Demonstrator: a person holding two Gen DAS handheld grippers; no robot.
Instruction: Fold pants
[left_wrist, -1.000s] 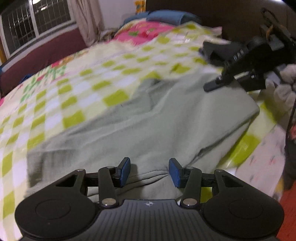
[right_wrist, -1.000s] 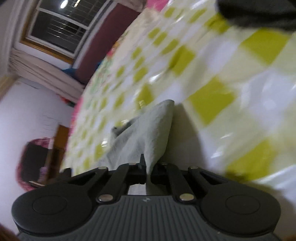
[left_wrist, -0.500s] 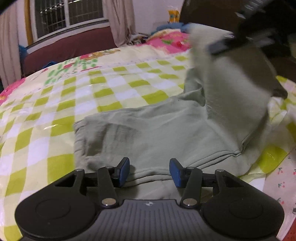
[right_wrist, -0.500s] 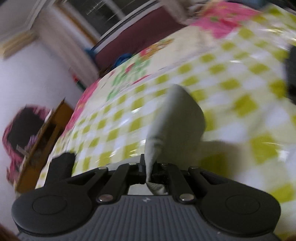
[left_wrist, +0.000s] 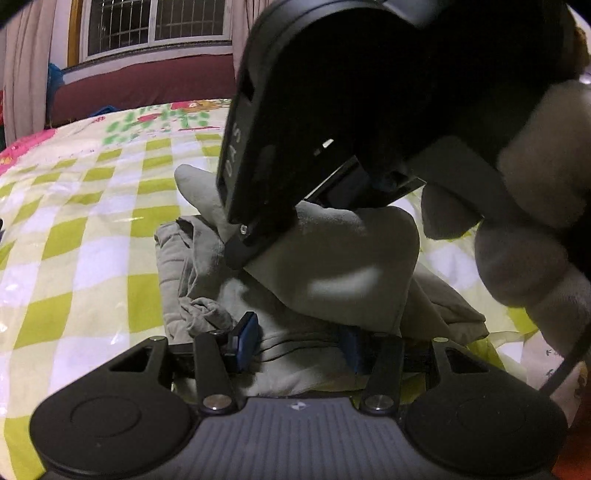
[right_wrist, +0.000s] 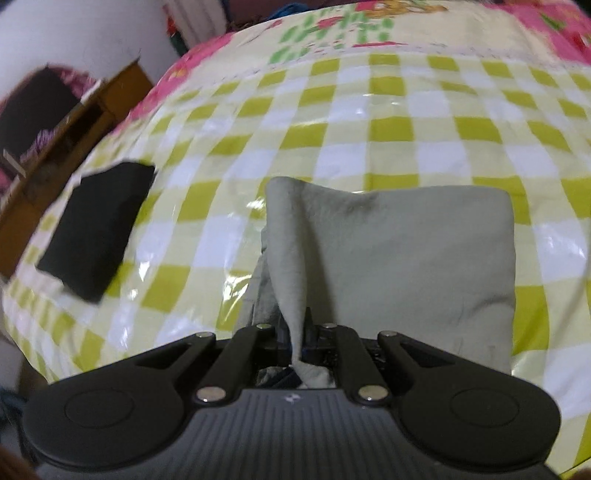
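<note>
step: folding pale grey-green cotton pants (right_wrist: 399, 258) over, on the checked bed (right_wrist: 369, 122)
right gripper (right_wrist: 301, 338): jaws just easing apart, hem still pinched
left gripper (left_wrist: 299, 341): half open, straddling waistband, not gripping
next: lay hem on near stack, release

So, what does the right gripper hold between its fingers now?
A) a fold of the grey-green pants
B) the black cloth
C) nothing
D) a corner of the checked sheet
A: in the right wrist view, the right gripper pinches a ridge of the grey-green pants.
</note>
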